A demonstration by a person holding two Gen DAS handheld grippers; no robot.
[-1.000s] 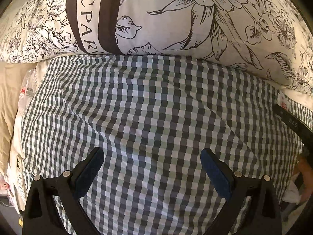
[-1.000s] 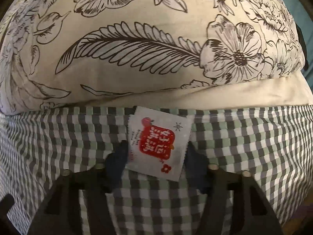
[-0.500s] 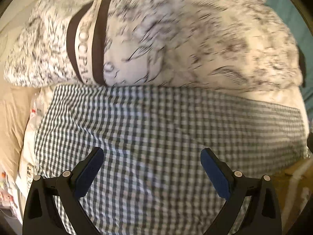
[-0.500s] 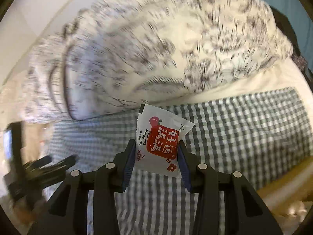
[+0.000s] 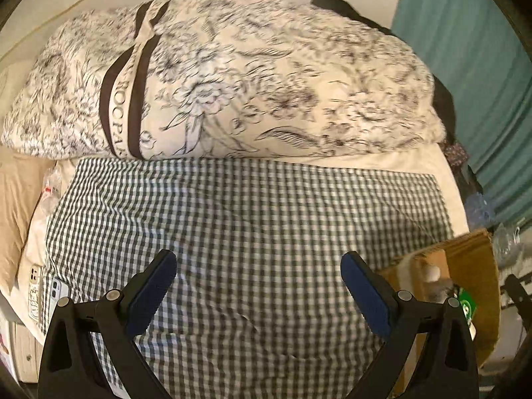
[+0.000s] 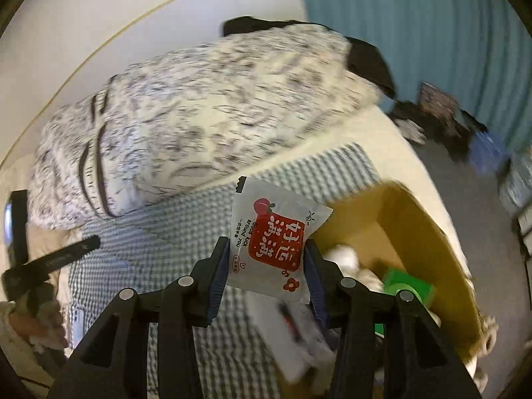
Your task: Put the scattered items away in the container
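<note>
My right gripper [image 6: 267,266] is shut on a white snack packet with a red label [image 6: 271,242] and holds it in the air over the bed, just left of an open cardboard box [image 6: 429,229]. The box holds a green item [image 6: 407,287] and white things. My left gripper [image 5: 257,286] is open and empty above the checked cloth [image 5: 252,212]. The box also shows in the left wrist view [image 5: 472,266], at the bed's right edge.
A large floral duvet bundle [image 5: 232,76] lies along the back of the bed. A teal curtain [image 5: 482,66] hangs at the right. A phone [image 5: 55,294] and a plastic bottle [image 5: 50,193] lie at the bed's left edge. The left gripper's arm shows at the left in the right wrist view [image 6: 50,259].
My right gripper closed on the packet, lifted it off the cloth and swung right toward the cardboard box. My left gripper pulled back and up, staying open.
</note>
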